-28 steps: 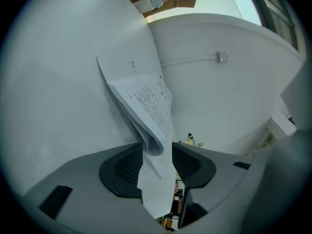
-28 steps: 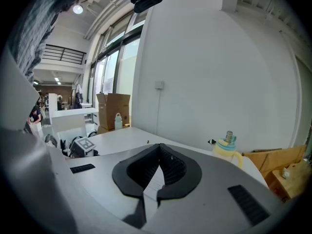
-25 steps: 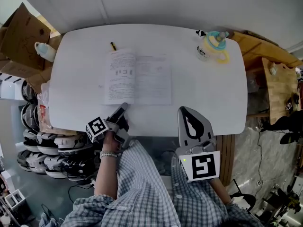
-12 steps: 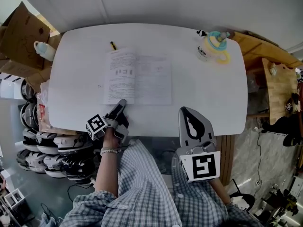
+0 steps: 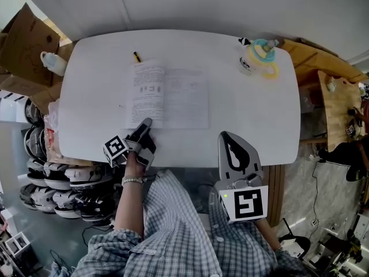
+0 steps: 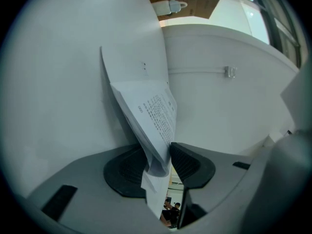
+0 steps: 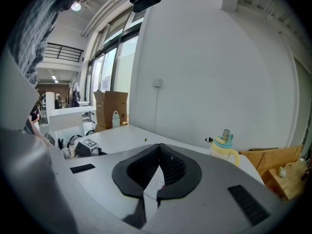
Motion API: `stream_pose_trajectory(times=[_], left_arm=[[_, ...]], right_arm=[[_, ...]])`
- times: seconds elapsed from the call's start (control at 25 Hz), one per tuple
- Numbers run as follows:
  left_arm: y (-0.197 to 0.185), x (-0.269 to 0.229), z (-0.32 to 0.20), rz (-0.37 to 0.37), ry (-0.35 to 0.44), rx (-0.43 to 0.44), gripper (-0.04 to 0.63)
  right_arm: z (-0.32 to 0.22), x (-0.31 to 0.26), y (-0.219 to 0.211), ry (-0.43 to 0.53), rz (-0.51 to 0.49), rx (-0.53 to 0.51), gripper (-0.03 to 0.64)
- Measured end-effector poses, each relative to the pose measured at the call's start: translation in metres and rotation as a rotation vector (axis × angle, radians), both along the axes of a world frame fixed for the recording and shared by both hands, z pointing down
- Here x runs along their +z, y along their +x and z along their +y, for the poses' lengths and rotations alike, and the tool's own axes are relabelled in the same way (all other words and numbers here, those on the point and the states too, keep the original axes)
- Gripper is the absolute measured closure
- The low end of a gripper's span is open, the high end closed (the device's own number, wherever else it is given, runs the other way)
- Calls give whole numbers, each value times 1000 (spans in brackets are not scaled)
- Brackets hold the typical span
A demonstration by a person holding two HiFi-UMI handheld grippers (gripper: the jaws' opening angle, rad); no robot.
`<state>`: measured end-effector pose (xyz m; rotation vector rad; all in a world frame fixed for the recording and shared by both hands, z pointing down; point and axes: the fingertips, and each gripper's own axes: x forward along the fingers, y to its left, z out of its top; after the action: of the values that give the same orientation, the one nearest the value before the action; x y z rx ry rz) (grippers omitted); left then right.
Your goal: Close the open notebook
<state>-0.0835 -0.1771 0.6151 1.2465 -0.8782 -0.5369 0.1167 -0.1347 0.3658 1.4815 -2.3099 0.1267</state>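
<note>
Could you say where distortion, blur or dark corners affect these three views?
Head view: evenly lit and sharp, though the table edges bow. Left gripper view: heavy fisheye, black corners, notebook print legible. Right gripper view: black corners, bright windows at left.

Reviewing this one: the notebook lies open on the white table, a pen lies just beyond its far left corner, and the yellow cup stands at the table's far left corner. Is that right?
Not quite. The head view shows the yellow cup at the far right corner of the white table, not the far left. The rest stands: the notebook lies open, and the pen lies just beyond its far left corner.
</note>
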Motion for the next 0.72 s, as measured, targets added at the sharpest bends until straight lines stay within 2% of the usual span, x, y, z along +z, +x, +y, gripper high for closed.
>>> stream_pose_trajectory(times=[0.08,0.32,0.48,0.72], left_arm=[[1,0,0,-16,-2,7,469],[2,1,-1,-45,21,-9,528],[3,-4,-2,-81,32,3,547],[8,-15,-2,-182,56,61,558]], right_arm=[[-1,-1,0,7,-1,0,604],[-1,-1,1,5,-5,4,604],[-1,-2,-1,12,-5,0,604],[1,-6,-5,25,-3,-7,604]])
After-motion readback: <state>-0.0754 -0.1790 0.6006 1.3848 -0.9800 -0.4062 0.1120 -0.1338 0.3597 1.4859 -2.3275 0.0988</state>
